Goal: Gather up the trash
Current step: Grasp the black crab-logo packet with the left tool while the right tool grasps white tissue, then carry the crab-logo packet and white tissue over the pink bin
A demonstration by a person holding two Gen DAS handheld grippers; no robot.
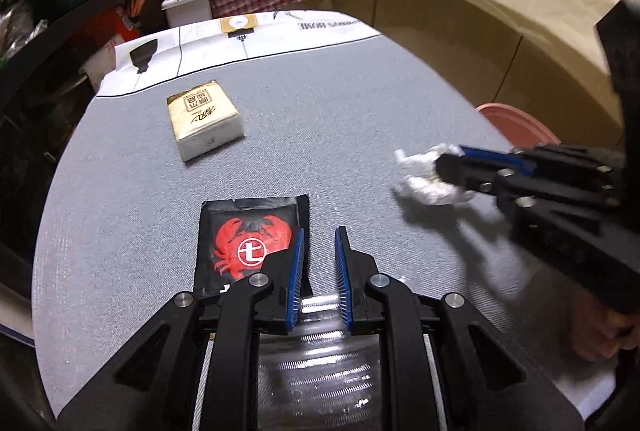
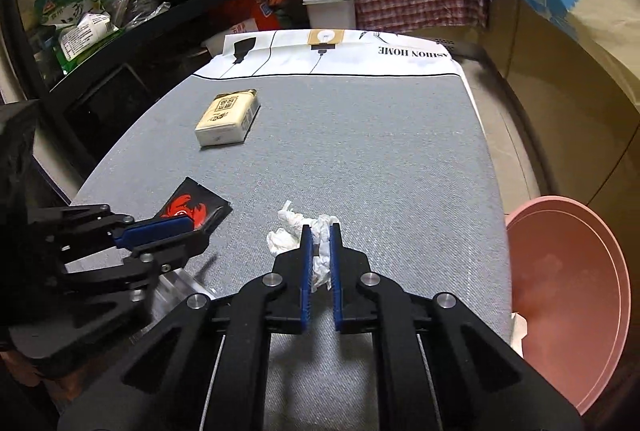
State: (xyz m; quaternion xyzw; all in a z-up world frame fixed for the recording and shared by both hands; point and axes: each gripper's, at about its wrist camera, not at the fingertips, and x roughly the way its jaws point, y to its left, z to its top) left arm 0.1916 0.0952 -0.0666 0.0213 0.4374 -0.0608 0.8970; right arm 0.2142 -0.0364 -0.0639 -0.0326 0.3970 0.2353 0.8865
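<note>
Right wrist view: the grey tabletop (image 2: 380, 159) lies bare ahead, its right edge beside the pink bin (image 2: 568, 295). The right gripper (image 2: 320, 231) pinches the crumpled tissue (image 2: 296, 227) near the front. Angled low, the left gripper (image 1: 319, 235) stands parted over the black crab packet (image 1: 248, 231).

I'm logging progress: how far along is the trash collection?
Nothing looks binned yet. The right gripper is shut on the crumpled tissue above the table. Left: drop it in the pink bin, then the crab wrapper by the open left gripper.
</note>
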